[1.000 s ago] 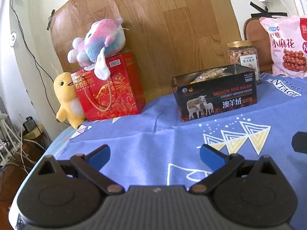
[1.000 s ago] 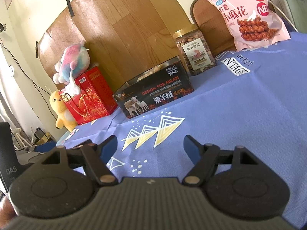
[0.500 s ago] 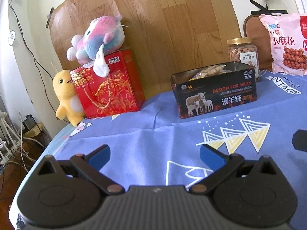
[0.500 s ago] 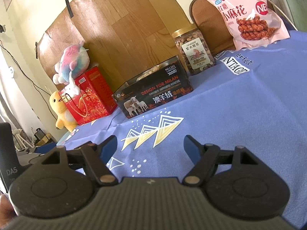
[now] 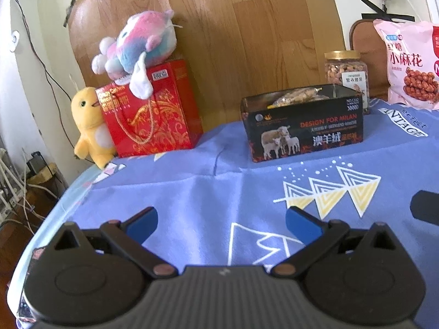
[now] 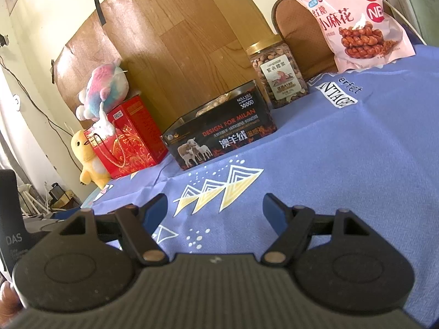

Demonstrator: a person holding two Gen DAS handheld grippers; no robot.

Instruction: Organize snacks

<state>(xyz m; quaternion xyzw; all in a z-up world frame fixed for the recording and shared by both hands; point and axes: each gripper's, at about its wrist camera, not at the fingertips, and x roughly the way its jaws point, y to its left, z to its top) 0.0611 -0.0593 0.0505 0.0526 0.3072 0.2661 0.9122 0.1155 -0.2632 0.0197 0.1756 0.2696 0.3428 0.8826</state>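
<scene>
Three snack containers stand at the far side of your desk (image 5: 208,192): one open black box (image 5: 303,128) with a packet of snacks lying inside, one jar of nuts (image 5: 346,74) with a gold lid just behind the box's right end, and one pink snack bag (image 5: 411,63) leaning upright against a brown chair back (image 6: 299,35) further right. Beside these you have two plush toys and one red gift bag (image 5: 153,115): the pastel plush (image 5: 137,46) sits on top of the gift bag, and the yellow plush (image 5: 89,126) stands against the bag's left side at the desk's edge.

Both of your tongs hover low over the blue patterned cloth, tilted slightly down and aimed toward the black box. Your left tongs (image 5: 221,222) stand wide apart with nothing between the blue pads. Your right tongs (image 6: 215,211) are also spread wide and empty; from the right wrist view the box (image 6: 219,137) sits ahead and a little left, the jar (image 6: 277,74) behind it, the bag (image 6: 354,22) to the far right.

Nothing lies on the cloth between your tongs and the box. A wooden board (image 5: 219,27) leans on the wall behind everything, and cables (image 5: 16,186) trail on the floor to the left of the desk.
</scene>
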